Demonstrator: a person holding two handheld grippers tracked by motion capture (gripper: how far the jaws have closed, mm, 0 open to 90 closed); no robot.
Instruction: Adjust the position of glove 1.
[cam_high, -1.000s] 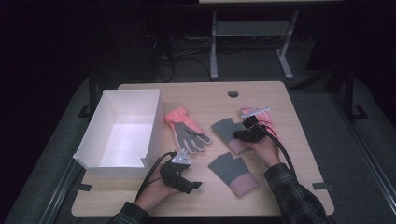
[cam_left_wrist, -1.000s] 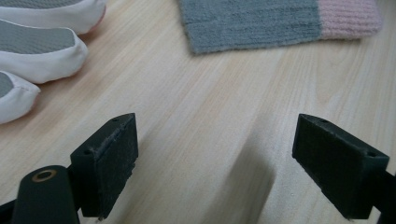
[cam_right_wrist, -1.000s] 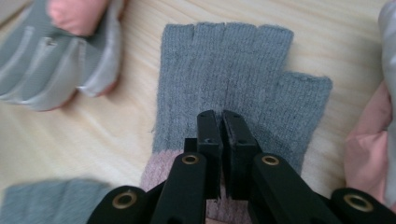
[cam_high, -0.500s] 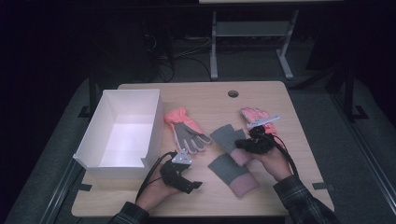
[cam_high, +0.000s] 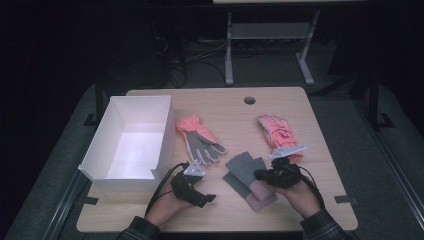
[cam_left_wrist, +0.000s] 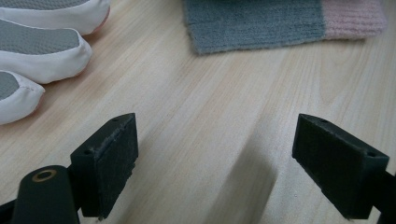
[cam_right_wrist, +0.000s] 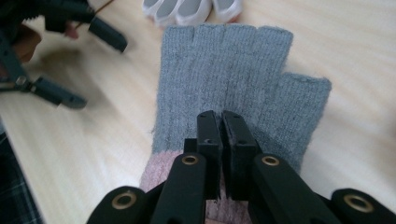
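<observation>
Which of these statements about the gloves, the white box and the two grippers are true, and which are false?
1. The white box holds a glove. False: nothing lies in it.
2. The right gripper is shut on the grey knitted glove. True.
3. The left gripper is shut. False: its jaws stand wide apart over bare table.
4. The pink glove lies on the table. True.

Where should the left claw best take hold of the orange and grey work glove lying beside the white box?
Probably the orange cuff, from straight above. The work glove lies flat, its cuff toward the table's far side, and its splayed fingers point at the open left claw. A pinch there would likely catch one finger only. The cuff is one wide piece, apart from the white box.
</observation>
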